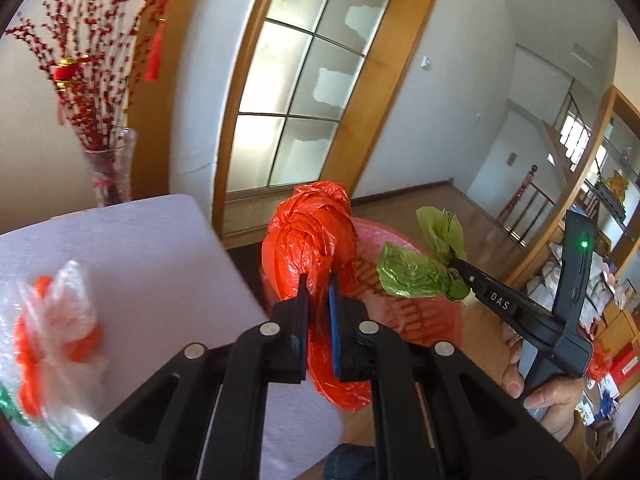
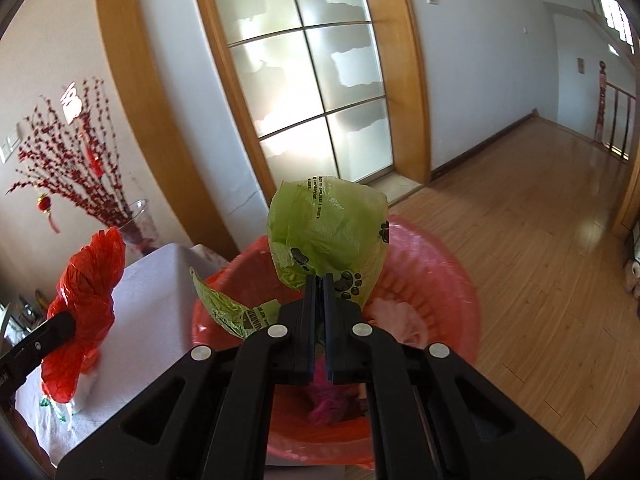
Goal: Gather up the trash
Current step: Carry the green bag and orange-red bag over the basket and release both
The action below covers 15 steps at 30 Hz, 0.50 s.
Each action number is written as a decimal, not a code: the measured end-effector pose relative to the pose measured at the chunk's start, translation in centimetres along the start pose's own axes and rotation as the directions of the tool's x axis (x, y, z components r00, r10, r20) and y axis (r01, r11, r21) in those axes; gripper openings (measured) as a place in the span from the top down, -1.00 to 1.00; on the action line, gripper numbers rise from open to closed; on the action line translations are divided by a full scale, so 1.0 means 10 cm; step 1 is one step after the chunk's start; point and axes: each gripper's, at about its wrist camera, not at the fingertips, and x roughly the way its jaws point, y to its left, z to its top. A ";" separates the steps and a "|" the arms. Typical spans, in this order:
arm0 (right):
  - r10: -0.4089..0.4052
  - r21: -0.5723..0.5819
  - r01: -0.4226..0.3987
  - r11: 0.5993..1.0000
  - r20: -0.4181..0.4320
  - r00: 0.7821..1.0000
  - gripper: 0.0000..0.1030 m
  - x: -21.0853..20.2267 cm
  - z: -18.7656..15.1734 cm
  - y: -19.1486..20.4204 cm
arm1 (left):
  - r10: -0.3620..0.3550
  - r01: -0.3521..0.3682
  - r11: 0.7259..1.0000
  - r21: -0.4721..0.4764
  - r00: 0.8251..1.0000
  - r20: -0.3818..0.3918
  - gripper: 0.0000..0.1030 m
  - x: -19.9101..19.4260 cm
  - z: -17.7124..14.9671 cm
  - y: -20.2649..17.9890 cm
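Observation:
My left gripper [image 1: 318, 280] is shut on a crumpled red plastic bag [image 1: 312, 240] and holds it in the air at the table's edge; the bag also shows in the right wrist view [image 2: 80, 304]. My right gripper [image 2: 319, 278] is shut on a green plastic bag with paw prints [image 2: 324, 232], held above a pink-lined bin [image 2: 440, 264]. In the left wrist view the green bag [image 1: 416, 268] hangs from the right gripper [image 1: 458, 270] over the bin [image 1: 400, 240].
A white table [image 1: 140, 248] holds a clear bag with orange and green pieces [image 1: 52, 332] at its left. A glass vase [image 1: 110, 168] of red twigs stands behind it. Frosted sliding doors [image 2: 304, 80] and wooden floor [image 2: 520, 220] lie beyond.

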 end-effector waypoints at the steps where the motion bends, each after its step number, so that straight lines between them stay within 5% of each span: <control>1: -0.009 0.007 0.009 1.000 0.003 1.000 0.93 0.00 0.01 -0.06 | -0.008 0.008 1.000 0.006 1.000 -0.005 0.81 0.07 0.00 -0.06; 15: -0.014 0.084 0.017 0.996 -0.036 0.999 0.79 0.24 0.02 -0.44 | -0.090 0.092 0.996 0.014 0.989 -0.121 0.69 0.95 -0.01 -0.34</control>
